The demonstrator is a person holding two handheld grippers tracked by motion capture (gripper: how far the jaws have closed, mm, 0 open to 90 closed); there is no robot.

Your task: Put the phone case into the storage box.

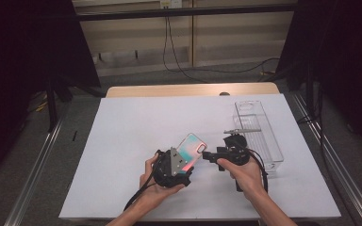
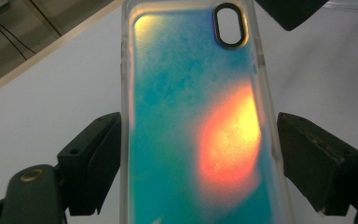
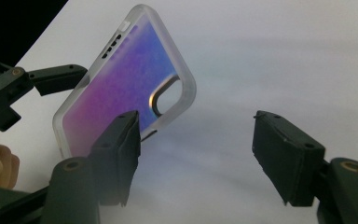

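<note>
I have the phone case (image 2: 196, 121) raised off the white table (image 1: 122, 141), near its front middle, clamped across its sides by my left gripper (image 1: 175, 165). My right gripper (image 3: 196, 154) sits just beside the case's camera-hole end, jaws apart, nothing between them. This looks like a handover or second grip; next I'd slide the right jaws over that corner. A clear tray (image 1: 259, 134) stands at right, well clear.
</note>
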